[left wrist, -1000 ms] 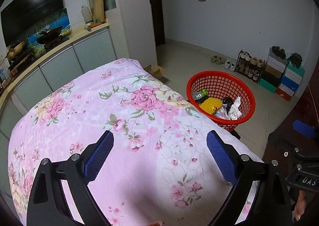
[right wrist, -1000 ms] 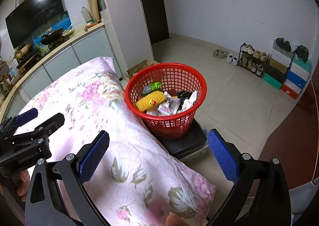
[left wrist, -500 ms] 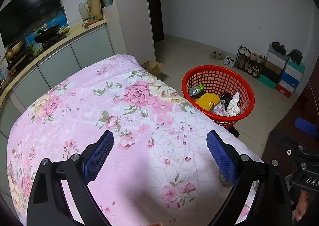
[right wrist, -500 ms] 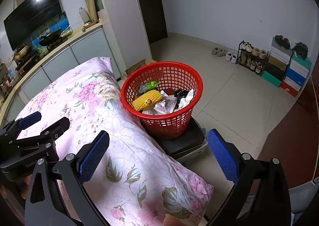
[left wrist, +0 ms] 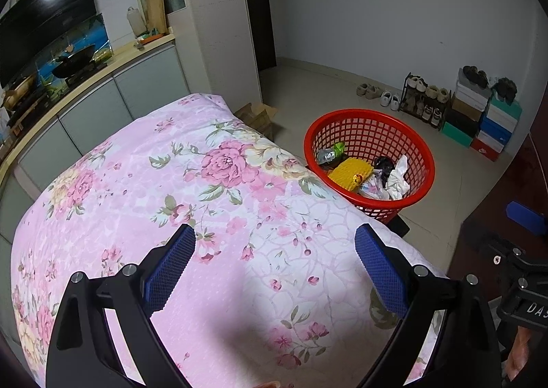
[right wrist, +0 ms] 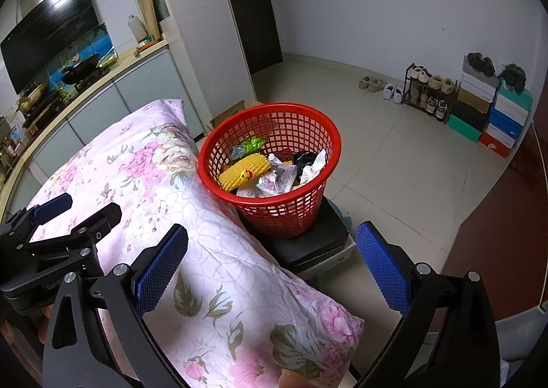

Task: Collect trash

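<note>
The basket (right wrist: pixel 270 168) stands on a low platform (right wrist: pixel 308 244) on the floor (right wrist: pixel 394 161), just beside the right edge of the cloth-covered surface (left wrist: pixel 171 189). Trash (right wrist: pixel 263 172) lies inside it. Behind, shoe boxes (right wrist: pixel 493 110) and a shoe rack (right wrist: pixel 428 93) line the wall.

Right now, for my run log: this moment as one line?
left gripper: open, empty | right gripper: open, empty | red plastic mesh basket: holds trash | pink floral tablecloth: bare

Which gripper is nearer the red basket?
Right. The right gripper hangs just short of the red basket; the left gripper is over the floral cloth, farther off.
</note>
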The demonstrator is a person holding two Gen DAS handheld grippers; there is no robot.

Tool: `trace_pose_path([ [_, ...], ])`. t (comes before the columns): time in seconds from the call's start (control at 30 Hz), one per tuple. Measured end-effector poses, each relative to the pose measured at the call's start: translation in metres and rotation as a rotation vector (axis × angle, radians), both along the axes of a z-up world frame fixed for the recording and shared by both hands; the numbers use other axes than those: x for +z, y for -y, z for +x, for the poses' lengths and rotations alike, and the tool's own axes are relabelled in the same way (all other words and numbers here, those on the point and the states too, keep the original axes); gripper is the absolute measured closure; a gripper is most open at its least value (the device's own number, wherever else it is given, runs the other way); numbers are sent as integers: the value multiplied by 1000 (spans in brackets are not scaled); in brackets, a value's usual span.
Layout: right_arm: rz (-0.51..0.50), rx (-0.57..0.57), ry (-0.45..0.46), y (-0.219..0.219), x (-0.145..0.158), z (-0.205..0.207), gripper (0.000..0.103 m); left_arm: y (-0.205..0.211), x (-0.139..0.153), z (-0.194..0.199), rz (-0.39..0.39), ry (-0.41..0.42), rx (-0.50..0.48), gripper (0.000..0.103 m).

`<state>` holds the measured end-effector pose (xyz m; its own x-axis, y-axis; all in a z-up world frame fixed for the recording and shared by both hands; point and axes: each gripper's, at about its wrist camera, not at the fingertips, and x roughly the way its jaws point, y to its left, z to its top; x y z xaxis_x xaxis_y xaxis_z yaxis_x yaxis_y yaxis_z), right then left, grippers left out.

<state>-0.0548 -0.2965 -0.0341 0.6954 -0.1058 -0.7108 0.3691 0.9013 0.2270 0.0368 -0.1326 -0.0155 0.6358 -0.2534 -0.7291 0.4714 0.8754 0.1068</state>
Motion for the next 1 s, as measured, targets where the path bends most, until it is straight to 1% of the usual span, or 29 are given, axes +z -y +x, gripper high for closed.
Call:
trace_pose_path([
  [0.3, -4, -16, 16, 11, 3, 7, 7, 12, -5, 5, 10, -10, -12, 12],
  [1.0, 12, -22, 0, 25, -3, 19, 7, 33, -13, 18, 26, -28, -40, 12],
])
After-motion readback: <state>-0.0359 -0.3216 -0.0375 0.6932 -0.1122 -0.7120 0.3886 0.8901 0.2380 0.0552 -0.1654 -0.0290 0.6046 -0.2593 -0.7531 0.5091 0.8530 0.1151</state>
